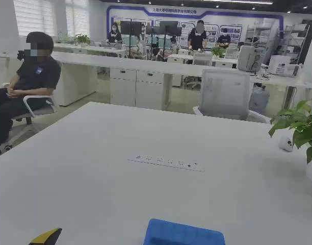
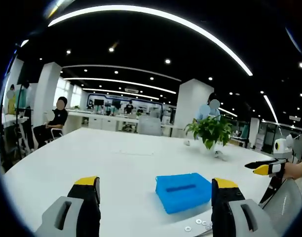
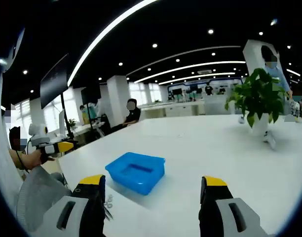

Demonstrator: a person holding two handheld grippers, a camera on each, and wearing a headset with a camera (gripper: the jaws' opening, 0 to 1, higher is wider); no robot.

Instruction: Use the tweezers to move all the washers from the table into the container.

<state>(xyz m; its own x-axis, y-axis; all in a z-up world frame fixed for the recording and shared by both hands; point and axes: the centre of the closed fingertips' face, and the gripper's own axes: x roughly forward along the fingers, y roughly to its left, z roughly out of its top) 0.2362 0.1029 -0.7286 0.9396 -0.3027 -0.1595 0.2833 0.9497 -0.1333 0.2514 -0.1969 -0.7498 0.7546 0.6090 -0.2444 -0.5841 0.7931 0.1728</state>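
1. blue container (image 2: 183, 191) sits open-topped on the broad white surface (image 2: 116, 163)
2. small metal washers (image 2: 200, 223) lie scattered on the surface just beside the container's near corner, outside its walls
3. left hand-held gripper (image 2: 156, 182) hovers above the surface with its yellow-tipped jaws spread wide, gripping nothing
4. right hand-held gripper (image 3: 153, 180), facing the container from the other side, also has its jaws spread wide and empty
5. potted plant (image 2: 208, 131) stands on the surface well beyond the container, while a person (image 1: 28, 81) sits in an office chair (image 1: 41, 104) off to one side
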